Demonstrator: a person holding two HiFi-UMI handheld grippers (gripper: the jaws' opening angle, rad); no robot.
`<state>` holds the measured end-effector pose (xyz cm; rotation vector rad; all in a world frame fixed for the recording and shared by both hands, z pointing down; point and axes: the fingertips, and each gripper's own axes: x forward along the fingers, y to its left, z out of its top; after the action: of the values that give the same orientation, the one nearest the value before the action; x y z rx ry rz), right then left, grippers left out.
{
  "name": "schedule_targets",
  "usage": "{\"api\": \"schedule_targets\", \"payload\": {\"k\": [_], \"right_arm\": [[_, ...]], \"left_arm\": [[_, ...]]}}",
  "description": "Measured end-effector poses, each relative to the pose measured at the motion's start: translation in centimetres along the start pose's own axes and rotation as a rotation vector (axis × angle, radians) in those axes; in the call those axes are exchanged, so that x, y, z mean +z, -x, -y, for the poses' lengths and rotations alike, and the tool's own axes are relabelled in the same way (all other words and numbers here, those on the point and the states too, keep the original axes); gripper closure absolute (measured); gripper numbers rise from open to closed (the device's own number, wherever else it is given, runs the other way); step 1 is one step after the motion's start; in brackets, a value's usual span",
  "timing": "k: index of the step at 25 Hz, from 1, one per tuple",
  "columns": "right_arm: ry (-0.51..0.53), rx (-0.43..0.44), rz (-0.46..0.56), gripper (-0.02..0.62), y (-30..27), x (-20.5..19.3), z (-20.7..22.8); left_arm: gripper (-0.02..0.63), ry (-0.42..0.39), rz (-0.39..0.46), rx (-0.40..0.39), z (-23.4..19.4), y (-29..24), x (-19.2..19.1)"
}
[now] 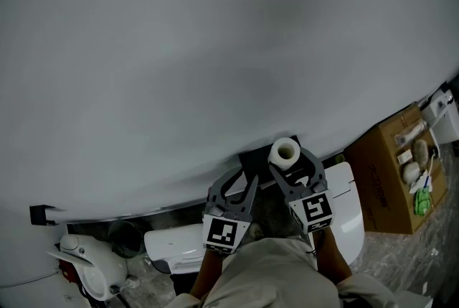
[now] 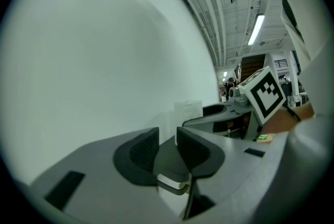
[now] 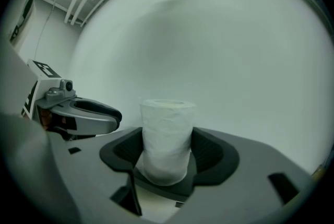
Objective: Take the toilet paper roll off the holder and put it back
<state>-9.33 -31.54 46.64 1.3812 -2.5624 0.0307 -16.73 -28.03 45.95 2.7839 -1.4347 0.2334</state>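
Note:
A white toilet paper roll (image 1: 285,152) stands upright between the jaws of my right gripper (image 1: 287,161), which is shut on it close to the grey wall. In the right gripper view the roll (image 3: 166,137) fills the gap between the dark pads (image 3: 211,152). The black holder plate (image 1: 252,159) is on the wall just left of the roll, with no roll on it. My left gripper (image 1: 249,176) hovers in front of that plate. Its jaws (image 2: 168,137) stand a narrow gap apart with nothing between them. From the left gripper view the roll (image 2: 188,109) shows beyond them.
The white toilet (image 1: 343,193) sits below both grippers. An open cardboard box (image 1: 384,181) with small items stands at the right. A white and red appliance (image 1: 90,265) lies at the lower left, and a small black bracket (image 1: 41,214) sticks out of the wall.

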Motion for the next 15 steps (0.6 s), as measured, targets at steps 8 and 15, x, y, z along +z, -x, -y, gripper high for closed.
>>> {"api": "schedule_targets", "payload": {"k": [8, 15], "right_arm": [[-0.006, 0.003, 0.002, 0.316, 0.01, 0.12, 0.13], [0.000, 0.003, 0.014, 0.317, 0.10, 0.52, 0.25]], "left_arm": [[0.497, -0.008, 0.004, 0.016, -0.02, 0.11, 0.30], [0.497, -0.009, 0.008, 0.033, -0.04, 0.38, 0.48]]}}
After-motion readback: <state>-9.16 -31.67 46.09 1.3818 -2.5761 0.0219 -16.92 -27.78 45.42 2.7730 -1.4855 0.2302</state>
